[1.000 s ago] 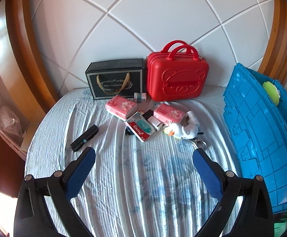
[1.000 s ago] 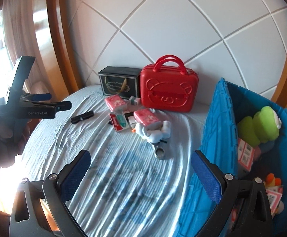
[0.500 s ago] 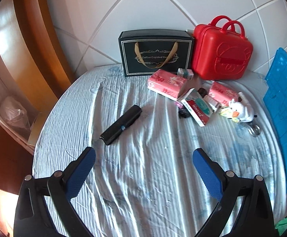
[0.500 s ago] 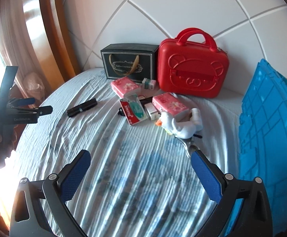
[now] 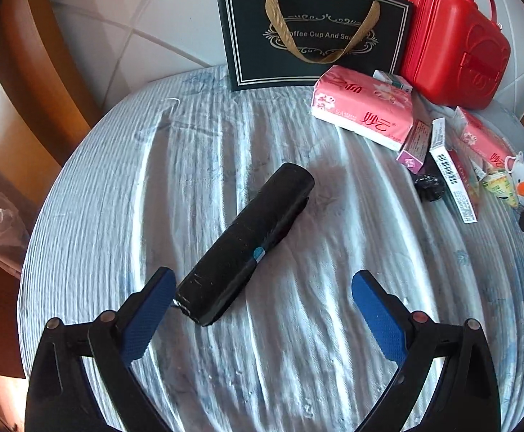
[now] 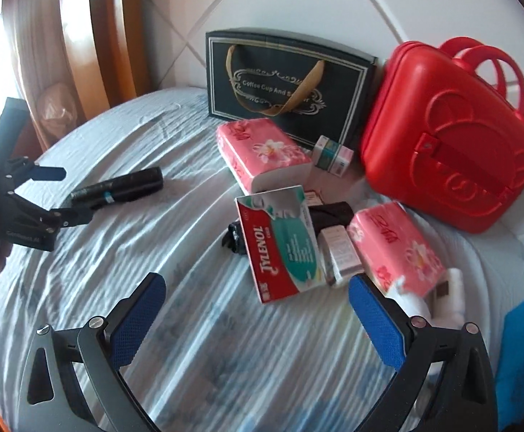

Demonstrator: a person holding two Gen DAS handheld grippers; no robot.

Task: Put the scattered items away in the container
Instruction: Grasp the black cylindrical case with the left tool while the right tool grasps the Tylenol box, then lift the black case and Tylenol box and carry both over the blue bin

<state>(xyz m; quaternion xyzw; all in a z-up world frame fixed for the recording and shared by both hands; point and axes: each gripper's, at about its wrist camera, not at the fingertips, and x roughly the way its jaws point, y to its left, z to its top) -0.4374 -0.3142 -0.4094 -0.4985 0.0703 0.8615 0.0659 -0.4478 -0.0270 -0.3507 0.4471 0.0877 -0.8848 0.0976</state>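
The long black tube (image 5: 249, 241) lies on the wrinkly striped sheet (image 5: 153, 180), away from the shiny red case (image 6: 449, 165). The left gripper (image 5: 262, 288) is wide open, one bumpy blue pad touching the tube's end. The right gripper (image 6: 254, 298) is wide open too, holding nothing, near the flat Tylenol box (image 6: 280, 244) in front of the case.

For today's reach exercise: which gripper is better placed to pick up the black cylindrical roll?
Left. The left gripper is open, its finger beside the black cylindrical roll; the right gripper faces the boxes.
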